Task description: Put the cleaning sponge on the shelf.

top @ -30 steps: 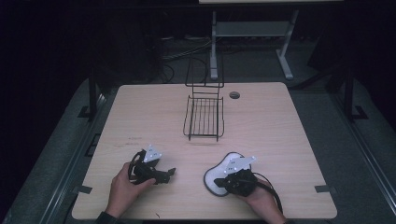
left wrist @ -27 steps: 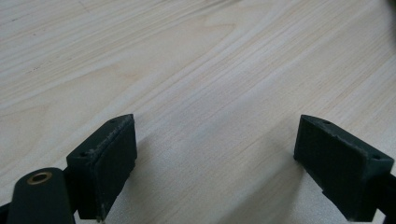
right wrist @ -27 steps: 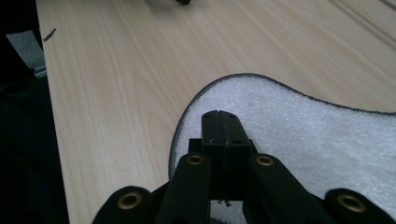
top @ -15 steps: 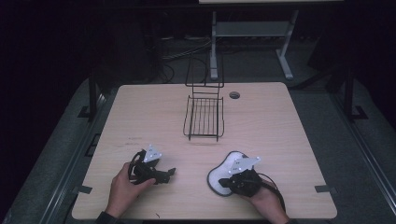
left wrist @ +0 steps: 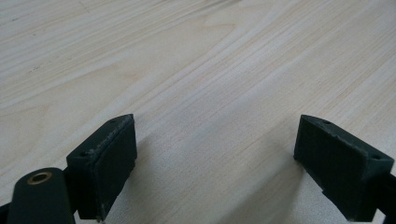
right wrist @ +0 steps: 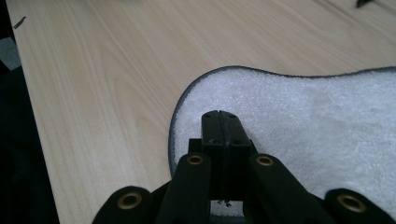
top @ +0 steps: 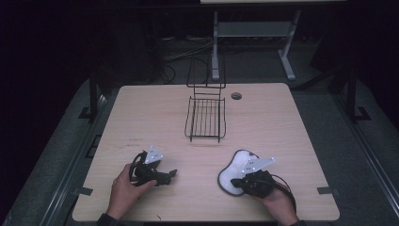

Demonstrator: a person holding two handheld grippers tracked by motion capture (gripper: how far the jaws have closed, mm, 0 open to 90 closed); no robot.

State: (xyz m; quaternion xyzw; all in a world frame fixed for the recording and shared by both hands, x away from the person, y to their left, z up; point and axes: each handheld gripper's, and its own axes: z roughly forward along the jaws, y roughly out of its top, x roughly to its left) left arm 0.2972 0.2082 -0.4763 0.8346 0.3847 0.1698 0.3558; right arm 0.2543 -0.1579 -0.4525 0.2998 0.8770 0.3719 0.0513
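A white fleecy cloth (top: pixel 235 168) with a dark hem lies flat on the wooden table (top: pixel 282 132) near its front right. My right gripper (top: pixel 235 181) is shut, its jaws pressed together with nothing visible between them. In the right gripper view its tips (right wrist: pixel 222 117) rest on the cloth (right wrist: pixel 303 116) near the rounded end. My left gripper (top: pixel 171 173) lies at the front left, held by a hand. Its jaws stand wide open (left wrist: pixel 215 140) over bare wood, with nothing between them.
A black wire rack (top: pixel 205 117) with an upright back stands at the middle of the table, toward the far side. A round cable hole (top: pixel 236 96) sits just right of it. The table's front edge runs close behind both hands.
My right gripper has slid a little to the right along the table, and the cloth has shifted right with it. The left gripper has stayed where it was.
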